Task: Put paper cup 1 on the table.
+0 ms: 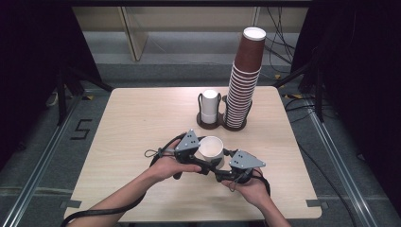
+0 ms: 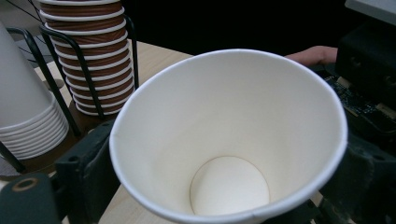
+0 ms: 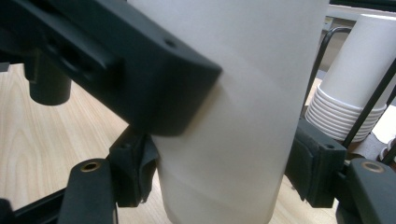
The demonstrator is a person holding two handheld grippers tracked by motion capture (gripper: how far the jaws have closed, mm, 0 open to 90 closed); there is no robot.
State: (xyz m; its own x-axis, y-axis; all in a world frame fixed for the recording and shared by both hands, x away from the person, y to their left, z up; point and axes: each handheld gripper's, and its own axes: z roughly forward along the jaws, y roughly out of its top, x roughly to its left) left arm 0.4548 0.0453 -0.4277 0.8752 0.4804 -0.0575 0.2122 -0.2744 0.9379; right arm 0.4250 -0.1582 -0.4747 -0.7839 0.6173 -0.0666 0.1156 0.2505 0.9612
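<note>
High view: a white paper cup (image 1: 211, 147) stands upright, mouth up, near the middle of the light wooden table (image 1: 142, 123), toward the near edge. The left gripper (image 1: 197, 152), held in the person's left hand (image 1: 166, 165), meets the cup from the left, and the right gripper (image 1: 222, 166), held in the right hand (image 1: 248, 187), meets it from the near right. Farther back, a dark wire two-slot cup holder (image 1: 222, 124) carries a short stack of white paper cups (image 1: 209, 106) in its left slot and a tall stack of brown paper cups (image 1: 244, 80) in its right slot, well apart from the handled cup. Left gripper view: the white paper cup (image 2: 229, 135) sits between the two black jaws, its empty interior and round bottom visible; the jaws stand just beside the cup's wall on both sides, and contact of the pads cannot be confirmed. The brown stack (image 2: 91, 51) and white stack (image 2: 25, 107) appear at far left. Right gripper view: the cup's white wall (image 3: 233, 116) stands between this gripper's jaws low on its body, both pads pressed against it in a firm grasp. The left gripper's black jaw (image 3: 112, 65) crosses in front of the cup's upper wall, touching it. The white stack (image 3: 348, 93) stands at right.
</note>
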